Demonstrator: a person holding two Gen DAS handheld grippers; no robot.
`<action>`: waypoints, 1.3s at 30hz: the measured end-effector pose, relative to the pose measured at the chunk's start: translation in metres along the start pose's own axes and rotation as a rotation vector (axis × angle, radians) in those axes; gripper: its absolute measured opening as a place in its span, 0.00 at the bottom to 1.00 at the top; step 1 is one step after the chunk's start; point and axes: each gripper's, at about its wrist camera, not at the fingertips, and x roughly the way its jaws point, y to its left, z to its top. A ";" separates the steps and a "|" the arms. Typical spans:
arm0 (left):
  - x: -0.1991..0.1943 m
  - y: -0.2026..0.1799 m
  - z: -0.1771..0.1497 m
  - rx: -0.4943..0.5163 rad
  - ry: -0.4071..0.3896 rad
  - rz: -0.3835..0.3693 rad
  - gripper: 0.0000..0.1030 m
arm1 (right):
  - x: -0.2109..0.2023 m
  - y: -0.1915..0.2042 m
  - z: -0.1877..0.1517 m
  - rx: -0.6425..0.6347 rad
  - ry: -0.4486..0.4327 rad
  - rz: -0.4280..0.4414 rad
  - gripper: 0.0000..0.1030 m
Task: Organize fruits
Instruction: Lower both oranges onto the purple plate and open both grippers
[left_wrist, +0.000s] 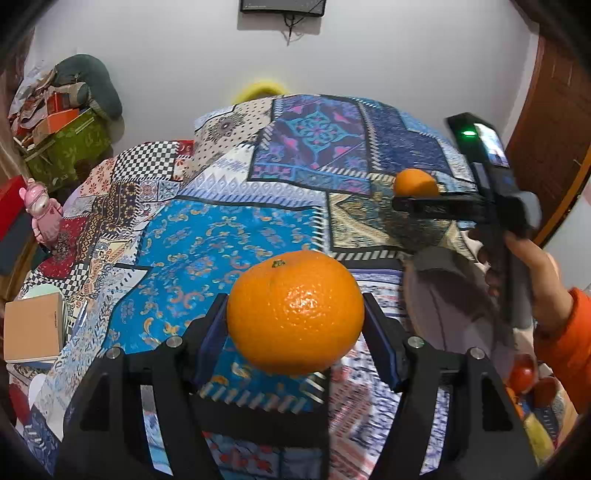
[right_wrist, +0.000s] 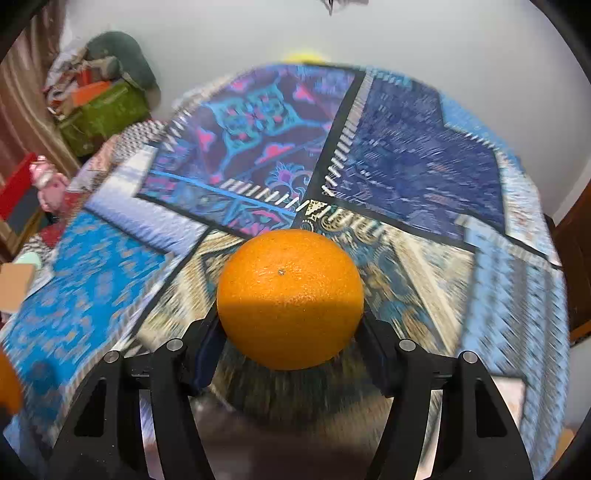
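Two oranges are in the air at once, one in each tool. The left gripper (left_wrist: 295, 314) is clamped on a stem-topped orange (left_wrist: 294, 312), its blue-lined fingers pressing the fruit's two sides, above the turquoise panel of the patchwork cloth (left_wrist: 207, 236) that covers the table. The right gripper (right_wrist: 290, 325) pinches the second orange (right_wrist: 290, 299) the same way; the left wrist view shows that tool far to the right, with the fruit riding on top of its fingers and the person's right hand (left_wrist: 532, 273) around the handle. A pale plate (left_wrist: 443, 295) lies near the right edge below that tool, and more fruit, one piece red (left_wrist: 522, 373), sits at the near right corner, though blur hides how it is contained.

The main risk is slippage: both oranges are round and smooth-skinned, held only by two narrow contact patches, and the right wrist view is streaked with motion blur, which suggests quick travel. A jolt or an early release could send a fruit rolling off the draped cloth. Both tools heading for the same spot could also collide.
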 end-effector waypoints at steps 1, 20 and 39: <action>-0.005 -0.003 0.000 0.004 -0.004 -0.003 0.67 | -0.016 -0.002 -0.005 0.000 -0.014 0.003 0.60; -0.106 -0.089 -0.008 0.085 -0.084 -0.082 0.67 | -0.215 -0.029 -0.080 0.064 -0.189 0.053 0.60; 0.011 -0.144 -0.008 0.128 0.099 -0.117 0.67 | -0.095 -0.047 -0.117 0.051 -0.016 0.142 0.60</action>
